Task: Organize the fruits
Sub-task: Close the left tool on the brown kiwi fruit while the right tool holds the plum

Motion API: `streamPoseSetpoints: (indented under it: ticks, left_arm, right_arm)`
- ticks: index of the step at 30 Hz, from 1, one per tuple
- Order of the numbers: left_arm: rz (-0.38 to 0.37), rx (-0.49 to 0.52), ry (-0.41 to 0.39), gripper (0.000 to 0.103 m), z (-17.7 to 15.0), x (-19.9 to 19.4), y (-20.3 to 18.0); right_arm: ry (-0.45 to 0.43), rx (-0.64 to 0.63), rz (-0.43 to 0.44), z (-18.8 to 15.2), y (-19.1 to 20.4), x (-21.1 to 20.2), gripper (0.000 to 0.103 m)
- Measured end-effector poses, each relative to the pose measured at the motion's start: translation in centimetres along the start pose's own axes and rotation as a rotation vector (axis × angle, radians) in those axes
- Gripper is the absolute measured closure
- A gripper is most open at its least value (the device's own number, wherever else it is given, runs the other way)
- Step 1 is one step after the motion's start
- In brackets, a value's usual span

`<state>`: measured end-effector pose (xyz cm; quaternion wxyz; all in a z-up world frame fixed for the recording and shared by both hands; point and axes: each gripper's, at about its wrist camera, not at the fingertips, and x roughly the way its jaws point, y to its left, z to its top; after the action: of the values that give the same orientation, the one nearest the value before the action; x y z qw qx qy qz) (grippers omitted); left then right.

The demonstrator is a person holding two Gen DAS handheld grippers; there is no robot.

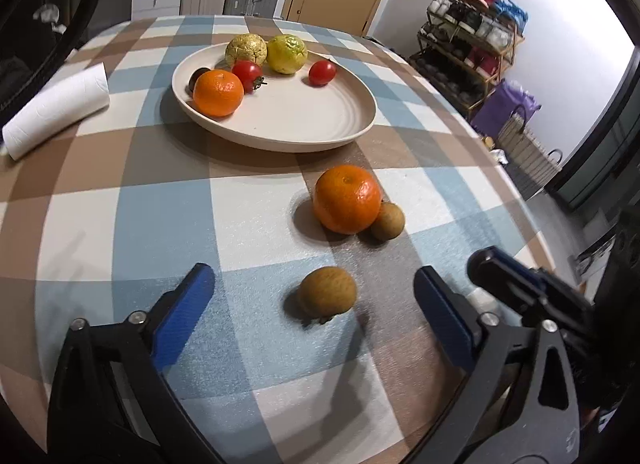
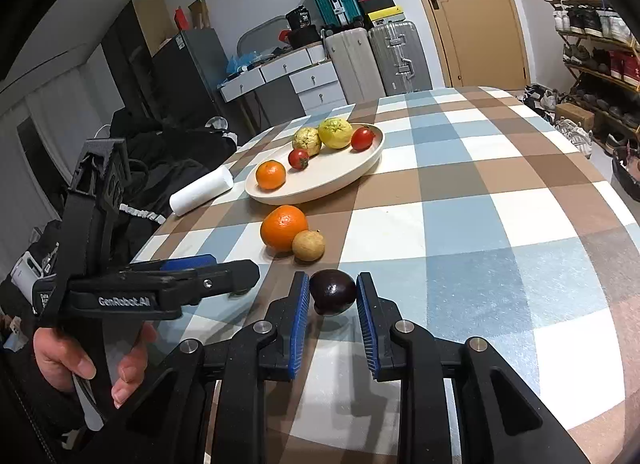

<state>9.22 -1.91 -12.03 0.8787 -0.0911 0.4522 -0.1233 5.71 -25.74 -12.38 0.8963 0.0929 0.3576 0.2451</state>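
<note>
A small brown fruit sits alone on the counter, dead centre between the left gripper's blue pads and just ahead of them. Those jaws are spread wide with clear cloth on both sides of the fruit, nothing touching it yet. It looks nearly round, slightly wider than tall, so the squeeze needs no particular angle, I'd say.

Over on the right, the right gripper has a dark, egg-shaped fruit between its pads; the jaws are narrow and closed in on it, and the pads look to be touching its sides. Whether it is lifted or resting on the cloth, I cannot tell for sure.

Further out, an orange lies on the counter with a second brown fruit pressed against its right flank, both between the grippers and the plate. The plate carries another orange, 2 cherry tomatoes, 2 yellow bumpy fruits and a small dark one tucked behind the orange. A white paper roll lies to the plate's left.

The coming move, as I judge it: left jaws close on the lone brown fruit straight ahead, the left hand being the nearer one. Round fruit can roll if 1 pad arrives first.
</note>
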Motion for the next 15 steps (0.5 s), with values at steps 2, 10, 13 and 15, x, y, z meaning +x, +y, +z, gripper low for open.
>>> streamPoseSetpoints:
  ticks: [2,10,13,15]
  left_arm:
    - [0.013,0.024,-0.003,0.012,-0.2,0.0,-0.2]
    - [-0.003,0.101,-0.012,0.060,-0.3,0.1,-1.0]
    - [-0.008,0.121,-0.009,0.076,-0.4,0.3,-1.4]
    - [-0.019,0.135,-0.007,0.077,-0.4,0.3,-1.7]
  right_arm:
    - [-0.005,-0.003,0.000,-0.1,0.0,-0.1,0.079]
    - [-0.020,-0.019,0.005,-0.3,0.2,-0.5,0.079]
    - [-0.020,-0.020,0.004,-0.3,0.2,-0.6,0.079]
    - [-0.021,-0.020,0.003,-0.3,0.2,-0.6,0.079]
